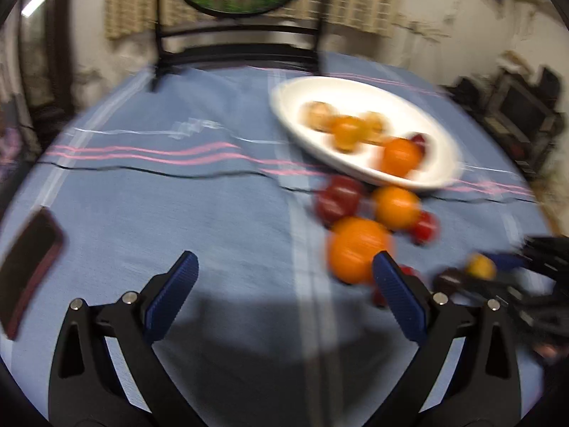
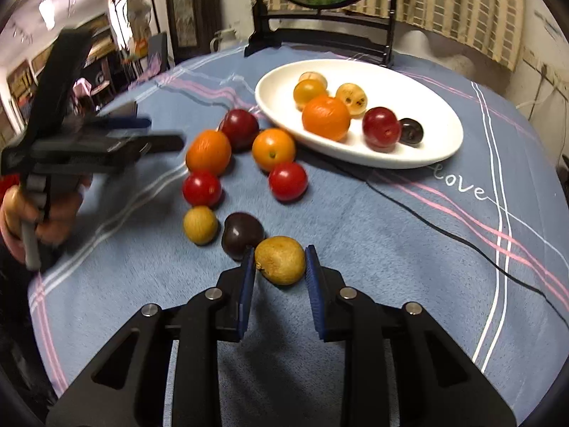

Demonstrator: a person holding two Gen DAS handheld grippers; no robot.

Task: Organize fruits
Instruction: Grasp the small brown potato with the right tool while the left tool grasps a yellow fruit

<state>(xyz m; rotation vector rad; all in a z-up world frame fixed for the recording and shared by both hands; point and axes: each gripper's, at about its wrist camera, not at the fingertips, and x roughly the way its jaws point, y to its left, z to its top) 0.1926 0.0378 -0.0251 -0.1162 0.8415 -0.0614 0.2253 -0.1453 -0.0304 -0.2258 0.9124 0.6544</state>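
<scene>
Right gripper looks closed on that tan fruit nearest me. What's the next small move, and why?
Probably lift it straight up a little. The right gripper has its blue pads pressed on both sides of the tan fruit, which sits on the blue cloth right beside a dark plum. A short vertical lift should clear that neighbour before carrying toward the white plate, which has bare room.

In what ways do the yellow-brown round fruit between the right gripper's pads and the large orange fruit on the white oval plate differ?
The yellow-brown round fruit has dull, speckled skin; the large orange fruit is bright and smooth. The yellow-brown one is over the blue tablecloth, clamped by the right gripper; the orange one rests free on the white oval plate, among other fruits. Both are round.
</scene>
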